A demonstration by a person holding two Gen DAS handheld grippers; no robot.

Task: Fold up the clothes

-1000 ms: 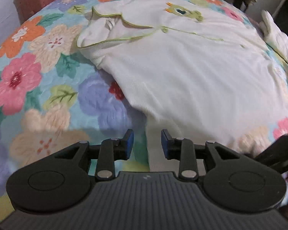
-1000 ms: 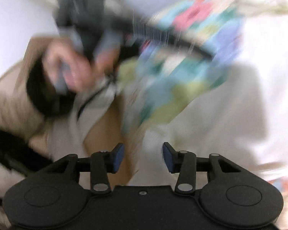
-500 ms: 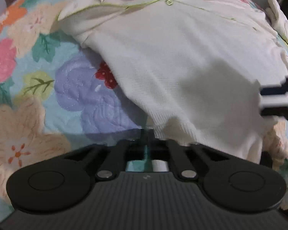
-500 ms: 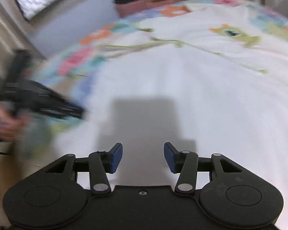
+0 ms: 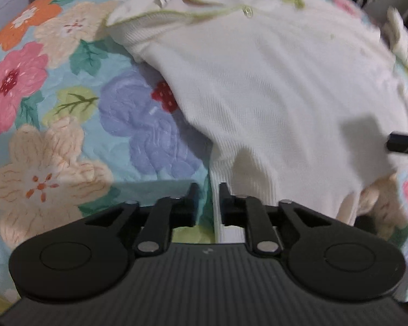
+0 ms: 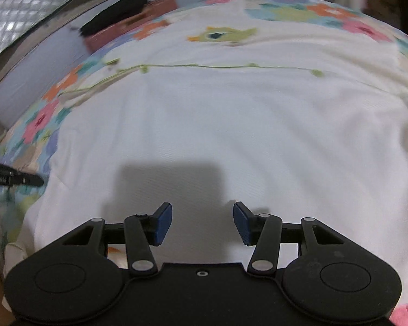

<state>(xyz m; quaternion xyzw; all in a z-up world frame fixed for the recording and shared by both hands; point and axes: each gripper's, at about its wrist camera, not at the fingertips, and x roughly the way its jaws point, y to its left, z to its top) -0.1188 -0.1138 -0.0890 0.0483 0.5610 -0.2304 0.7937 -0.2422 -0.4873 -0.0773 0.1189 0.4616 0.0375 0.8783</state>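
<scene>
- White garment [image 5: 272, 87] w/ green trim lies spread on the floral bedspread [image 5: 54, 114], hem edge nearest both cams.
- Left gripper [image 5: 207, 203]: jaws nearly closed, pinching the ribbed hem at the garment's left corner.
- Right gripper [image 6: 202, 224]: jaws wide apart, holding nothing, just above the cloth's middle.

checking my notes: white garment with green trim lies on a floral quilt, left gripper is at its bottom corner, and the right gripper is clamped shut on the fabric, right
Not quite. The right gripper is open: the right wrist view shows its blue pads wide apart above the white garment, holding nothing. The rest stands: the garment lies on the floral quilt, with the left gripper at its bottom corner.
</scene>
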